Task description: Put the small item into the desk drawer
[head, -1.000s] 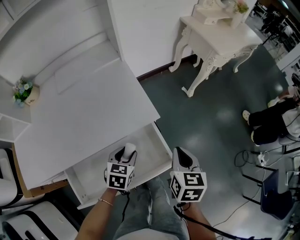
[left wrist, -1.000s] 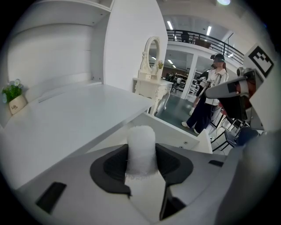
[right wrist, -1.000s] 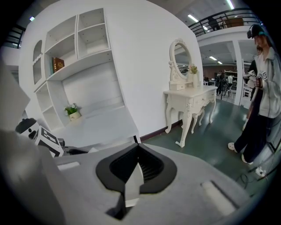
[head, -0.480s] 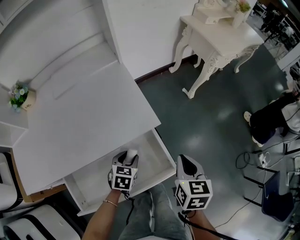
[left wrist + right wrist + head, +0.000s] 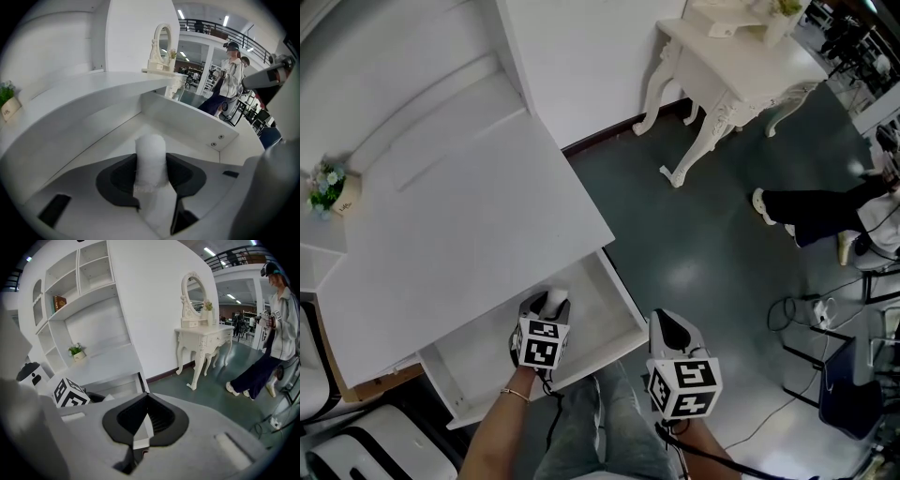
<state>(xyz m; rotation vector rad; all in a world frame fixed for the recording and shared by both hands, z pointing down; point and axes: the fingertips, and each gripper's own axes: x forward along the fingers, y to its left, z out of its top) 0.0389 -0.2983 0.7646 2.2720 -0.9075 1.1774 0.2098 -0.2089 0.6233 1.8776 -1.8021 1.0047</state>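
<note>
Roll [image 5: 150, 157] clamped between left fingers [image 5: 117, 177] over drawer [image 5: 190, 119], right fingers [image 5: 125, 417] together

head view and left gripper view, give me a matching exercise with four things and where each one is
Things:
1. white roll
2. drawer
3. potted plant
4. dressing table

Places:
a. far left on the desk
b. standing apart on the dark floor
c. clamped in the left gripper
d. pulled open under the desk

Pairs: 1-c, 2-d, 3-a, 4-b
</note>
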